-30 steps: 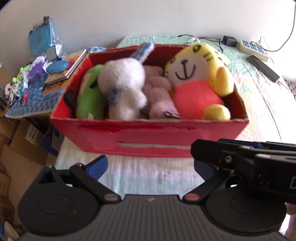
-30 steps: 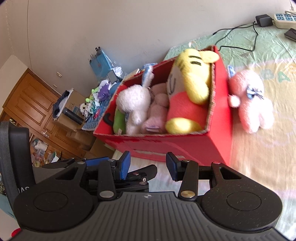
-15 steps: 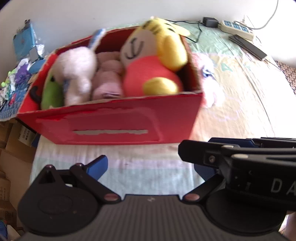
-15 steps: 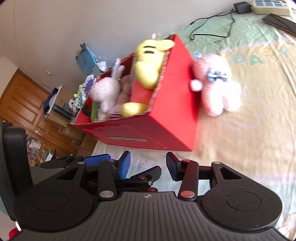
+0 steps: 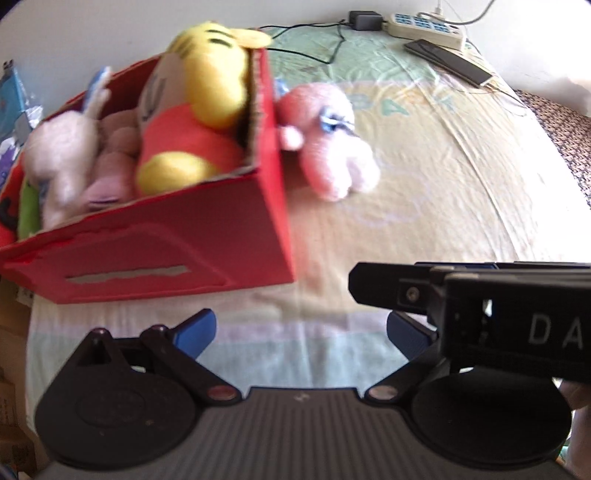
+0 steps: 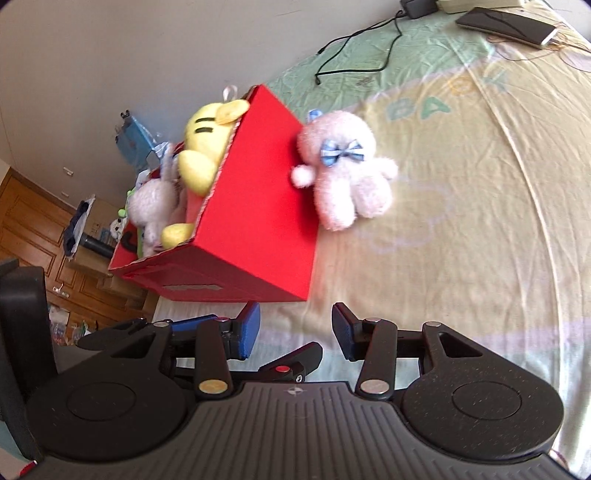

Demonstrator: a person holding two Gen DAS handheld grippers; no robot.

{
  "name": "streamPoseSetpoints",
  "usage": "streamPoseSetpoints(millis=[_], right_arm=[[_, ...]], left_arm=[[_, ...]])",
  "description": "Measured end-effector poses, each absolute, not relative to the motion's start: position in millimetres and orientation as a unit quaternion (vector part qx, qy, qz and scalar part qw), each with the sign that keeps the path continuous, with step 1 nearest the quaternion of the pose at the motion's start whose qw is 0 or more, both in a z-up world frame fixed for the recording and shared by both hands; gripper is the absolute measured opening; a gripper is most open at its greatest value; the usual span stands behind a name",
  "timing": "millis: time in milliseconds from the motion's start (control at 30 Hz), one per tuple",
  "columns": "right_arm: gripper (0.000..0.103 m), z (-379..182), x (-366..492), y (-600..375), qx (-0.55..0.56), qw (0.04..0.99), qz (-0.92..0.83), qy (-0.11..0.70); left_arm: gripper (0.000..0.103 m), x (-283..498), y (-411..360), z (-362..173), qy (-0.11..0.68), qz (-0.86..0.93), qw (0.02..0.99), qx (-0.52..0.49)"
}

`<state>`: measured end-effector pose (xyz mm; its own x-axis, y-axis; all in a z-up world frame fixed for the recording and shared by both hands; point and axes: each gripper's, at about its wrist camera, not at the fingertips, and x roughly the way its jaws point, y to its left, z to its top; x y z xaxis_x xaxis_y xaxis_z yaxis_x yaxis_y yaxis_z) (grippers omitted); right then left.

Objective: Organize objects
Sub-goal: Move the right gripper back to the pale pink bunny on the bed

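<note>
A red cardboard box (image 5: 159, 247) (image 6: 255, 214) stands on the bed, filled with a yellow and orange tiger plush (image 5: 195, 110) (image 6: 210, 140), a white plush (image 5: 62, 162) (image 6: 151, 199) and others. A pink plush with a blue bow (image 5: 328, 144) (image 6: 347, 173) lies on the sheet against the box's right side. My left gripper (image 5: 301, 328) is open, low over the bed in front of the box. My right gripper (image 6: 295, 328) is open too, nothing between its fingers, short of the box's corner. The right gripper's body (image 5: 480, 306) crosses the left wrist view.
A power strip (image 5: 424, 26), a black adapter with cable (image 6: 417, 7) and a dark flat device (image 5: 447, 61) (image 6: 506, 24) lie at the bed's far end. Clutter and wooden cabinets (image 6: 33, 229) stand beyond the bed's left edge. Bare sheet (image 6: 480, 221) stretches to the right.
Both views have swung to the right: the box has slid left in frame and the pink plush has come into fuller view. Both grippers stay open.
</note>
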<state>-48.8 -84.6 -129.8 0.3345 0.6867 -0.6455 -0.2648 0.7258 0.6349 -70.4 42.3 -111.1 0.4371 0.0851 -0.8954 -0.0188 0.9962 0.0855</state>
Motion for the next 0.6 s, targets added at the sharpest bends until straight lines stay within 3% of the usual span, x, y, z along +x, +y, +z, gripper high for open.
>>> streamPoseSetpoints(millis=[600], right_arm=[[0.047,-161.2,10.7,-100.7,0.219,0.826,0.242,0.461]], left_arm=[[0.094,-68.8,30.4,-137.9,0.501,-0.057,0.863,0.018]])
